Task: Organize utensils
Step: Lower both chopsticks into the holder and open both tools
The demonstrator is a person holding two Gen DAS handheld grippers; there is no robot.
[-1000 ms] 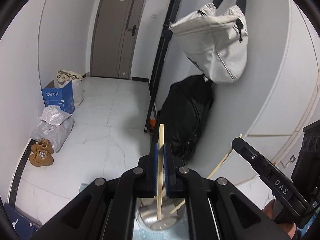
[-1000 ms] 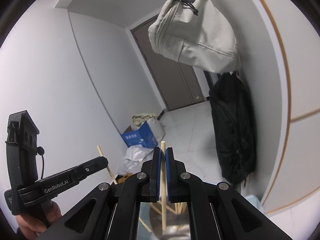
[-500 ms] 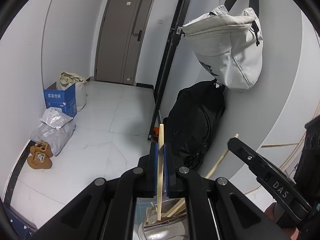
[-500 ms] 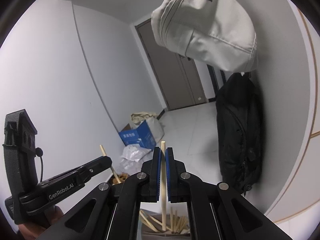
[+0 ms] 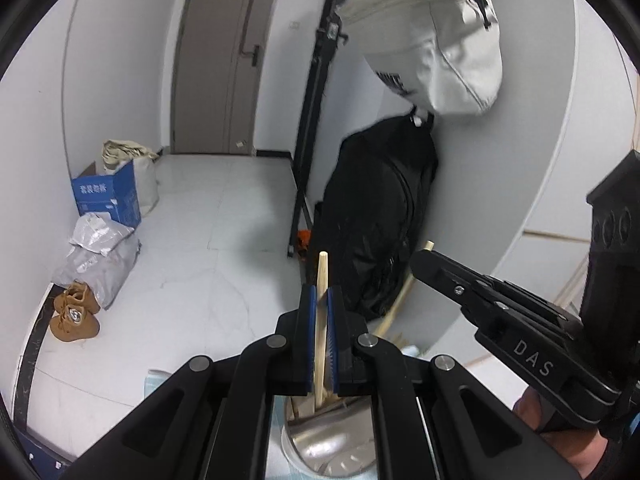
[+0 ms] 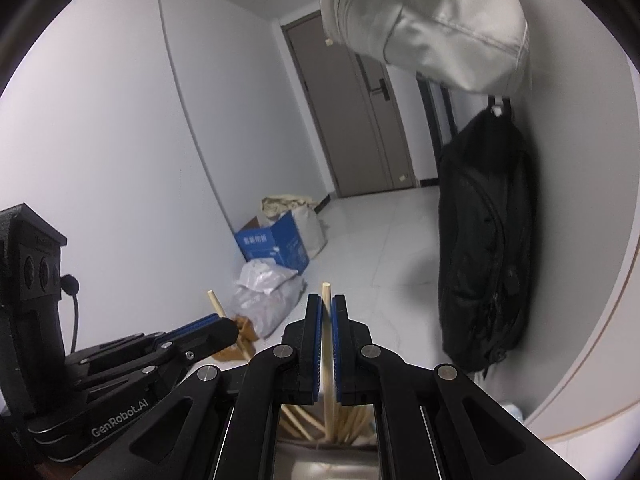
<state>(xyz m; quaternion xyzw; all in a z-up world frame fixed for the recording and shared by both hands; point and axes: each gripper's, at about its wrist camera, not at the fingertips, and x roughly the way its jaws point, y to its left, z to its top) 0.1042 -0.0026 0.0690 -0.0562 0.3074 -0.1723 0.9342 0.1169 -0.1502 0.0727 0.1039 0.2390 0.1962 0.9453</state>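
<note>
I'm holding my left gripper (image 5: 319,304) angled downward, jaws pinched together, my right gripper (image 6: 327,312) alongside it, likewise clamped and tilting down, my right hand (image 5: 560,436) gripping its handle.

This looks like the entrance hallway of a home. A brown door (image 5: 224,60) with a lever handle closes off a narrow white-walled passage with a pale tiled floor (image 5: 192,248). Two bags, one light (image 5: 440,40) and one black (image 5: 376,216), hang on the wall, and brown shoes (image 5: 74,314), a blue cardboard box (image 5: 108,198) and a grey sack (image 5: 98,256) lie along the other side.
</note>
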